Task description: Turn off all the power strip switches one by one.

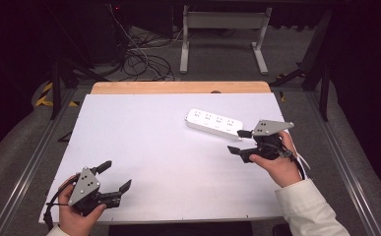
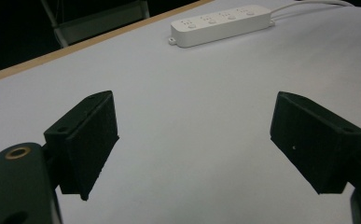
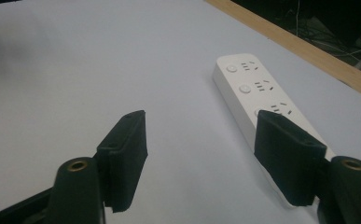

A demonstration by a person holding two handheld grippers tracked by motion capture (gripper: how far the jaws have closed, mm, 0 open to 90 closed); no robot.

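A white, oblong plastic power strip [image 1: 215,123] lay flat on the white table top [image 1: 148,147], right of centre and toward the far edge, sockets facing up. Its long axis ran from far-left to near-right, the cable end pointing at the right gripper [image 1: 239,141]. That gripper hovered just beside the strip's near-right end, jaws parted with nothing between them; in the right gripper view one jaw overlapped the strip's edge. The left gripper [image 1: 114,175] sat at the near-left corner, well apart from the strip, jaws spread wide and empty.
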